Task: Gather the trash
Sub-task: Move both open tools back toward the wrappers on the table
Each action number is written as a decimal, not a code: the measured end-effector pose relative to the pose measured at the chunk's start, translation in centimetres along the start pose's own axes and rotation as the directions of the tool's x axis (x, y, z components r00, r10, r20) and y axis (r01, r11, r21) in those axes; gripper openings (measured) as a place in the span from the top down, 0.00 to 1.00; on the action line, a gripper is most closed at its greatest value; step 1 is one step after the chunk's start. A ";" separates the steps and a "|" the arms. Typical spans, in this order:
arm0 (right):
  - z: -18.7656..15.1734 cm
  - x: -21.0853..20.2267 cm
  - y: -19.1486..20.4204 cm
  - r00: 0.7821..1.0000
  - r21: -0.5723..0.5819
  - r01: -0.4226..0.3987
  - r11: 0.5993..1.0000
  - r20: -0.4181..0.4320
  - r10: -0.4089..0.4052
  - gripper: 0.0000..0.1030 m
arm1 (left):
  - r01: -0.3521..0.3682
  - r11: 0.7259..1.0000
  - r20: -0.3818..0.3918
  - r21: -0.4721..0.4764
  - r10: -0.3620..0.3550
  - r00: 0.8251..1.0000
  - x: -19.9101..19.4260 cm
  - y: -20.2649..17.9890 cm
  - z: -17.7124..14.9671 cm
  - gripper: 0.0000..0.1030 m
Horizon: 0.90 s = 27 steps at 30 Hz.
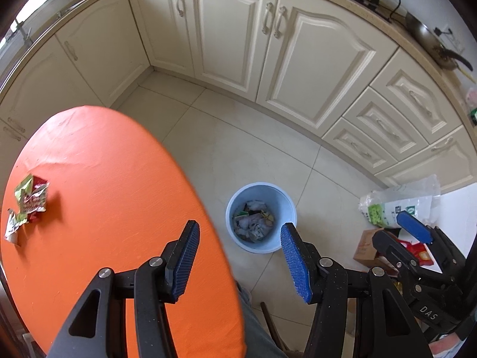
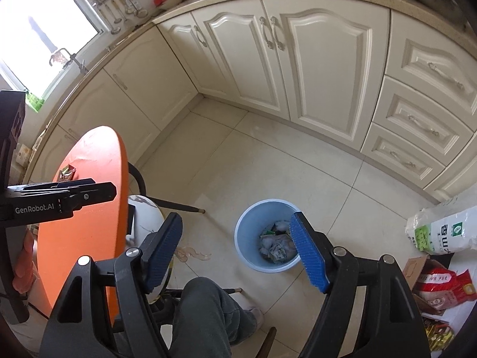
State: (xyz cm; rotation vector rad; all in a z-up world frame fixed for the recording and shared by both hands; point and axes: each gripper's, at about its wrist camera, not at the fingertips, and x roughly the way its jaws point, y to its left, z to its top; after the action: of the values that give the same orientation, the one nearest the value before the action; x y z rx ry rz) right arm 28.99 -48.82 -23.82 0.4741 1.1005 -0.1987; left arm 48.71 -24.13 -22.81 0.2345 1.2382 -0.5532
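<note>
A light blue bin [image 1: 258, 191] stands on the floor, holding crumpled paper and wrappers [image 1: 253, 222]. My left gripper [image 1: 240, 232] hangs open and empty above the edge of the orange table [image 1: 104, 179], level with the bin. Crumpled red and green wrappers [image 1: 29, 198] and a paler scrap [image 1: 12, 229] lie at the table's far left. In the right wrist view, my right gripper [image 2: 236, 222] is open with nothing between its fingers, high over the bin [image 2: 253, 223]. The left gripper [image 2: 86, 191] shows side-on over the table [image 2: 98, 155], near a wrapper [image 2: 67, 173].
Cream cabinets [image 2: 325, 68] run along the far wall and the left wall. A white rice bag [image 2: 441, 232], a red bag [image 2: 441, 286] and a cardboard box [image 1: 365, 247] lie on the floor at right. The person's leg [image 2: 205, 313] and a chair [image 2: 146, 214] are below me.
</note>
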 end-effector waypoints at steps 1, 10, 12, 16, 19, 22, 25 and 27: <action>0.0 -0.1 0.4 1.000 -0.005 0.001 1.000 0.002 -0.001 0.26 | 0.002 1.000 0.004 -0.007 -0.002 1.000 -0.4 0.5 -0.3 0.49; -0.1 -0.3 7.2 1.000 -0.090 -0.001 0.996 0.004 0.001 0.25 | 0.016 0.997 0.045 -0.078 -0.012 0.999 -5.1 7.9 -4.2 0.49; -0.2 0.1 9.3 1.000 -0.115 -0.003 0.993 0.005 0.004 0.24 | 0.019 0.995 0.057 -0.097 -0.013 0.998 -6.5 10.4 -5.7 0.48; -0.4 1.3 14.2 1.000 -0.169 -0.028 0.985 -0.011 0.027 0.23 | 0.020 0.988 0.070 -0.155 -0.009 0.998 -8.8 16.0 -8.5 0.48; -0.8 2.7 18.7 0.998 -0.228 -0.055 0.972 -0.034 0.048 0.23 | 0.012 0.979 0.084 -0.203 0.005 0.996 -10.7 20.1 -10.5 0.48; -1.1 4.2 23.5 0.996 -0.286 -0.084 0.955 -0.063 0.068 0.23 | -0.001 0.962 0.096 -0.272 0.028 0.995 -12.4 24.7 -12.3 0.48; -1.1 5.6 27.2 0.993 -0.335 -0.110 0.936 -0.085 0.086 0.23 | -0.005 0.938 0.105 -0.348 0.044 0.993 -13.7 29.1 -14.0 0.47; -1.0 6.6 29.9 0.991 -0.372 -0.122 0.920 -0.096 0.093 0.23 | -0.011 0.916 0.111 -0.401 0.060 0.992 -14.5 32.2 -15.0 0.47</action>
State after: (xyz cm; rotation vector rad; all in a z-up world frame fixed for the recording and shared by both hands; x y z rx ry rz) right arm 42.63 -21.42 -22.02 0.1952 1.1519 0.1305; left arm 49.83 13.90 -18.10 -0.1217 1.1973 -0.2672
